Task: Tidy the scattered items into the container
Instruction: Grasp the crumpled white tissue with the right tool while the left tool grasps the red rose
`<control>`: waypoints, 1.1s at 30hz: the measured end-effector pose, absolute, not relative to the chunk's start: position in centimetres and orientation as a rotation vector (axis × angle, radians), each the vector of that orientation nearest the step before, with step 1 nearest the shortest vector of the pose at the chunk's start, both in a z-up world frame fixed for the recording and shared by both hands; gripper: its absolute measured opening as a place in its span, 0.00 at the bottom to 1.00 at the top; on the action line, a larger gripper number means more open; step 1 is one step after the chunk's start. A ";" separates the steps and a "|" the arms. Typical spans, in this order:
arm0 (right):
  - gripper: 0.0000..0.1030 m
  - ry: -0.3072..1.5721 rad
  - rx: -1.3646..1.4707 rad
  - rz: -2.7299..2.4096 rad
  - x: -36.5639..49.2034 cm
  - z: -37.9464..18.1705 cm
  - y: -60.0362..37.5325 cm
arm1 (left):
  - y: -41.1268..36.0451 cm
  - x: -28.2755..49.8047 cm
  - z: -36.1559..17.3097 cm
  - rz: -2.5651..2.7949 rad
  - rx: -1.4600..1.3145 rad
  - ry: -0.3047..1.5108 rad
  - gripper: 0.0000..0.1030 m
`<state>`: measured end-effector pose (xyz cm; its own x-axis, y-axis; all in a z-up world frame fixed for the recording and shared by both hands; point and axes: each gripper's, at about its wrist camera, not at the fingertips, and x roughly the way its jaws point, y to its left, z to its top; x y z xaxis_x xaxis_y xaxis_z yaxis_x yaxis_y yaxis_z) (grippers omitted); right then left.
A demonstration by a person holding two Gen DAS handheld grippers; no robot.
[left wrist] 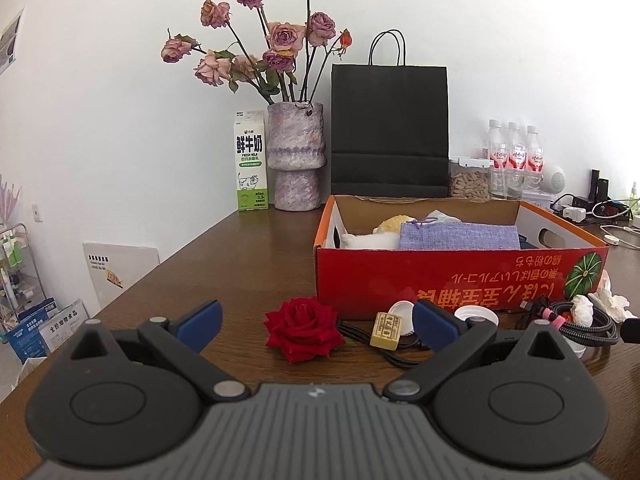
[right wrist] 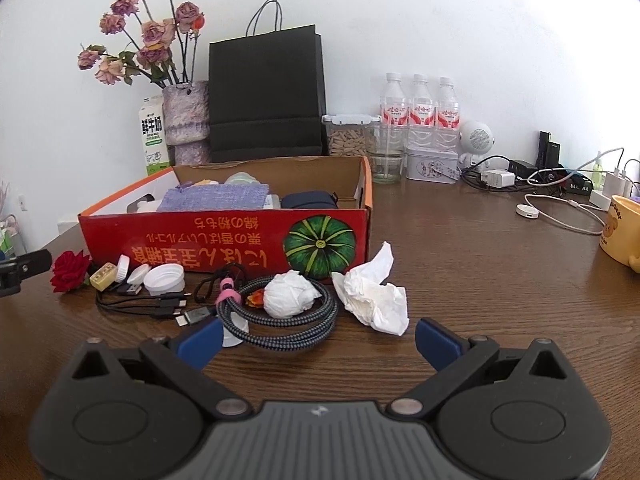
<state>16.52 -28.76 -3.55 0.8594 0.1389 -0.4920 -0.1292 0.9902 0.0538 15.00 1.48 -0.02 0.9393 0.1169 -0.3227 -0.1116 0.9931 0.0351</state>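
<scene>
A red cardboard box (left wrist: 440,280) (right wrist: 224,240) stands on the wooden table and holds a purple cloth pouch (left wrist: 460,236) and other items. In front of it lie a red rose (left wrist: 302,328) (right wrist: 70,270), a small tan block (left wrist: 386,330) (right wrist: 103,276), white bottle caps (right wrist: 164,278), black cables (right wrist: 140,304), a braided cable coil (right wrist: 280,320) and crumpled tissues (right wrist: 376,296). My left gripper (left wrist: 316,326) is open, its fingers either side of the rose. My right gripper (right wrist: 318,342) is open, just short of the braided cable and tissues.
Behind the box stand a milk carton (left wrist: 251,160), a vase of dried roses (left wrist: 296,156), a black paper bag (left wrist: 390,132), water bottles (right wrist: 418,108) and a jar (right wrist: 348,136). Chargers and wires (right wrist: 560,184) and a yellow mug (right wrist: 624,232) sit at the right.
</scene>
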 end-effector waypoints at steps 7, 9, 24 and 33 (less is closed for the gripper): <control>0.90 0.525 -0.016 0.094 18.8 -3.2 -29.5 | 1.9 15.1 0.0 0.123 -0.006 0.339 1.00; 0.88 0.534 -0.009 0.082 20.0 -2.9 -29.9 | 1.8 15.1 0.0 0.124 -0.005 0.338 1.00; 0.14 0.613 0.053 0.099 24.1 -4.1 -30.7 | 2.0 15.4 -0.1 0.127 -0.006 0.358 1.00; 0.13 0.504 0.003 0.079 21.7 -3.8 -29.8 | 2.1 15.5 -0.2 0.135 -0.006 0.364 1.00</control>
